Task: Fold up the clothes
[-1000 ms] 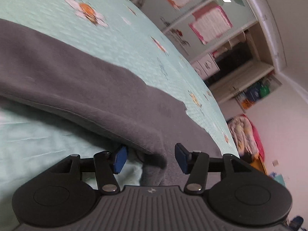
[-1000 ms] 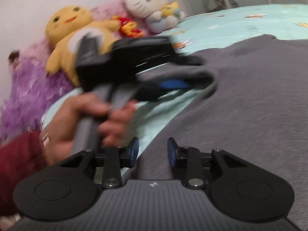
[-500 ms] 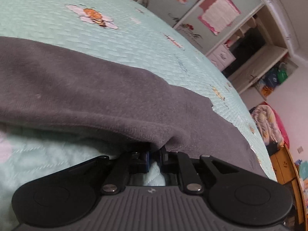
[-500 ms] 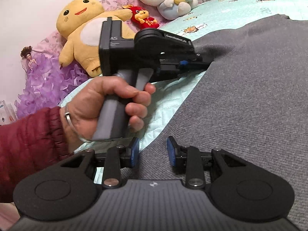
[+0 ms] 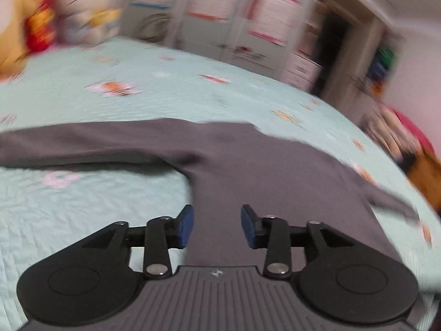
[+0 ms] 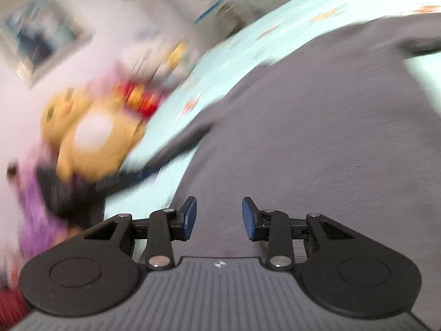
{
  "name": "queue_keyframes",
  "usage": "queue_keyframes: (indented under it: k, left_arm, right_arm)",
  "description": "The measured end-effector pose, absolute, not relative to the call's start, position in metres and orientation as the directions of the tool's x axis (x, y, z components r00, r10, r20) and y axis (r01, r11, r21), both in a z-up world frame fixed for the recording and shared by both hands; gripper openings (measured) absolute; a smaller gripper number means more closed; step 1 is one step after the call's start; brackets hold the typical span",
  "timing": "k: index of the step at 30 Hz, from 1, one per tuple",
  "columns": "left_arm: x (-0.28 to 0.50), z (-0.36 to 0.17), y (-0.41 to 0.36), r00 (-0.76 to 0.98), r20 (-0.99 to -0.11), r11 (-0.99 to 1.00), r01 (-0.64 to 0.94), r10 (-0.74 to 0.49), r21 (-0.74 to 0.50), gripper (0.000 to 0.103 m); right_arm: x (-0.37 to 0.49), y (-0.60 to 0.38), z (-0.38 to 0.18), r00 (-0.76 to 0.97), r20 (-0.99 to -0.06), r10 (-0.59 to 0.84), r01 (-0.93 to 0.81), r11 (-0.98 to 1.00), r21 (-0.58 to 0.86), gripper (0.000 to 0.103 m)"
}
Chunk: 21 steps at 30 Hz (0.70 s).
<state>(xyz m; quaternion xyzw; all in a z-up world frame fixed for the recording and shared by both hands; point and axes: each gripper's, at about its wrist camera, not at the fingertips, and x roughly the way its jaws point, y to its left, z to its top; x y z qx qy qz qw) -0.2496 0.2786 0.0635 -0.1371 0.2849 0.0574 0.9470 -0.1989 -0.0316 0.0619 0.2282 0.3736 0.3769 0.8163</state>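
My left tongs (image 5: pixel 216 226) stand open and empty; half a second ago they were pinched shut on the grey garment's (image 5: pixel 261 171) edge, so I judge that grab released; both views blur, tongs in motion. My right tongs (image 6: pixel 219 218) gape open too, holding nothing, directly above grey cloth. The garment lies spread on the mint bedspread (image 5: pixel 82 207) ahead of and under both tongs; one sleeve (image 5: pixel 82 149) runs out leftward from my left tongs, long axis crosswise; fold stage unclear.
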Motion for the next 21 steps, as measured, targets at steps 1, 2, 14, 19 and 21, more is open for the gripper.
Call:
queue_keyframes:
  k: [1,2,14,19,21]
  left_arm:
    - [-0.254,0.059,0.269,0.821,-0.57,0.964,-0.168,0.022,-0.204,0.047]
    - [-0.256,0.049,0.263,0.801,-0.598,0.968,-0.165,0.019,-0.19,0.047]
    - [-0.263,0.045,0.246,0.669,-0.739,0.965,-0.239,0.081,-0.111,0.053]
    - [-0.276,0.033,0.218,0.606,-0.79,0.979,-0.202,0.095,-0.037,0.063]
    - [-0.279,0.031,0.215,0.608,-0.787,0.979,-0.201,0.104,-0.025,0.065]
  right_arm:
    - [-0.199,-0.05,0.06,0.461,-0.452,0.764,-0.416,0.636,0.65,0.037]
    - [-0.2,-0.068,0.058,0.484,-0.466,0.74,-0.387,0.659,0.645,0.039]
    - [-0.194,-0.112,0.063,0.495,-0.601,0.628,-0.316,0.774,0.548,0.039]
    - [-0.191,-0.095,0.059,0.394,-0.695,0.602,-0.353,0.797,0.491,0.046]
    - [-0.197,-0.087,0.054,0.384,-0.74,0.552,-0.372,0.826,0.423,0.046]
